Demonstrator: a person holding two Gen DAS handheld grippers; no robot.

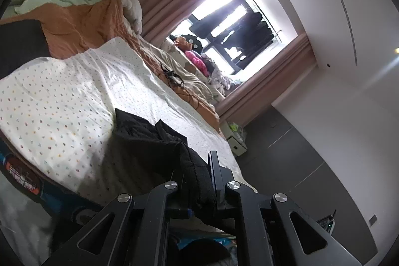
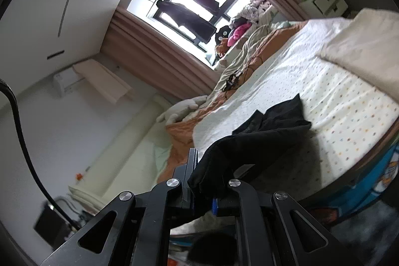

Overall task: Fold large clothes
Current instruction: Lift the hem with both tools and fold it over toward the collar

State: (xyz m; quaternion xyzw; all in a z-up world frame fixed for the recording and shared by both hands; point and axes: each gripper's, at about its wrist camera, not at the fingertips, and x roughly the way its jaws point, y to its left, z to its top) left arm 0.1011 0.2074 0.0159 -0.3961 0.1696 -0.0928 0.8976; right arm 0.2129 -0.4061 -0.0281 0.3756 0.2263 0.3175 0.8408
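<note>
Over the dotted bedsheet (image 1: 74, 96), holding the black garment (image 1: 149, 138) pinched tight in left gripper (image 1: 199, 166) and right gripper (image 2: 212, 166), probably needing laying flat before folding.

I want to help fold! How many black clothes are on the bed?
1 that I can see: a black garment lying on the dotted sheet, one edge pinched by the left gripper, another by the right gripper. More may be hidden.
</note>
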